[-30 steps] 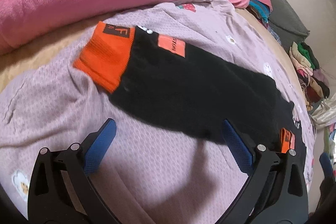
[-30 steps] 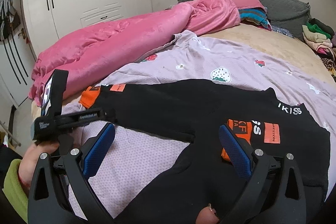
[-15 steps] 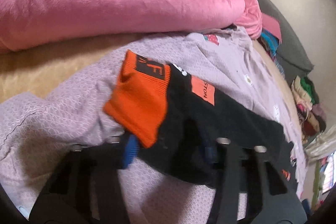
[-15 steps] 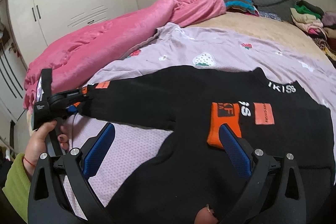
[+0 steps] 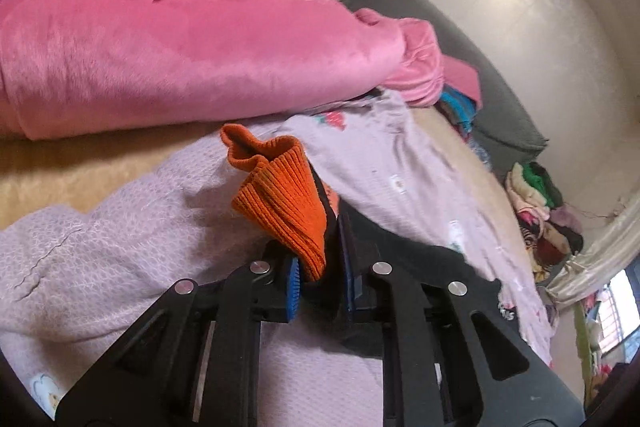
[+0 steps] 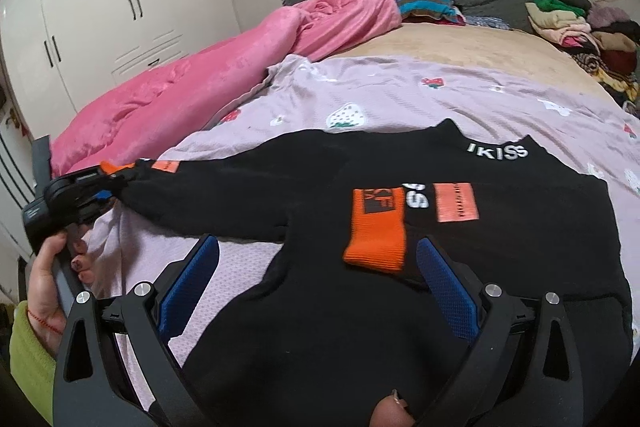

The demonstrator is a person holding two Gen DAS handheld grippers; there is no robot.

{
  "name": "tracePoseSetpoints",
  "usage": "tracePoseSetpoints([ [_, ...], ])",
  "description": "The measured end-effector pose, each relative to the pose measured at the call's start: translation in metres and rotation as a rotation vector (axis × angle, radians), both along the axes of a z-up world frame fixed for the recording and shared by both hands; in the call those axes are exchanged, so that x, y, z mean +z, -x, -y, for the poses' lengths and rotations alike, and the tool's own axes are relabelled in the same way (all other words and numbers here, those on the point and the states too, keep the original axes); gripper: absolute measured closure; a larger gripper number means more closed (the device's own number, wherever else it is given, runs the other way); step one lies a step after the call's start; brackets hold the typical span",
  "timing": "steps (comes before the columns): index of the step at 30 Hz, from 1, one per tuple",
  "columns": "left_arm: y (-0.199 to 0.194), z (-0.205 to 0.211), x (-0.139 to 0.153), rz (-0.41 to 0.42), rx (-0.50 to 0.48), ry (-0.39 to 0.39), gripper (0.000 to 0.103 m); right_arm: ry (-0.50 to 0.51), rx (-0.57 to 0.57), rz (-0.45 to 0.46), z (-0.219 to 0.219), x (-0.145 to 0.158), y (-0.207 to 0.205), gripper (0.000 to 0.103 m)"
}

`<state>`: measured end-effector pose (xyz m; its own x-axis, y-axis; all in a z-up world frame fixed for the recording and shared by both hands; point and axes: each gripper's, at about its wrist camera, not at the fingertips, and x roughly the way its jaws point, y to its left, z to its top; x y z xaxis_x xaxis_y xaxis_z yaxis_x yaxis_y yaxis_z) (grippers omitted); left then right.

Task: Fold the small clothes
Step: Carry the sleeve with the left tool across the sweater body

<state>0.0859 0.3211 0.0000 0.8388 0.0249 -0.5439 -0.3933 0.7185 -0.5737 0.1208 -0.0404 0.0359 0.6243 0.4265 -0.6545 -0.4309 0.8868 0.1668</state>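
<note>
The black sweater (image 6: 400,227) lies spread on the lilac sheet (image 6: 400,91) of the bed. The left gripper (image 5: 318,279) is clamped on the orange cuff (image 5: 284,207) of the sleeve stretched out to the sweater's left, lifting it off the sheet. The right gripper (image 6: 316,287) hovers wide open and empty over the sweater's lower body, just short of the second orange cuff (image 6: 376,231), which lies folded across the chest. The thin pinch on ribbed knit could slip if the sleeve is pulled hard, and dragging it may shift the body and undo the folded sleeve. Counted: one sweater, two cuffs, two grippers.
</note>
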Motion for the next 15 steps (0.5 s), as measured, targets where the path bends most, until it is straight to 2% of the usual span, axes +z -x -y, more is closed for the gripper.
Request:
tracePoseSetpoints([
  [9,0.015,0.008,0.019,0.054,-0.006,-0.025,0.094,-0.028,-0.048,0.003,0.024,0.005,0.0,0.005],
  [15,0.02,0.026,0.024,0.056,-0.056,-0.036,0.095,-0.04,-0.048,-0.006,0.027,0.004,0.002,0.005],
])
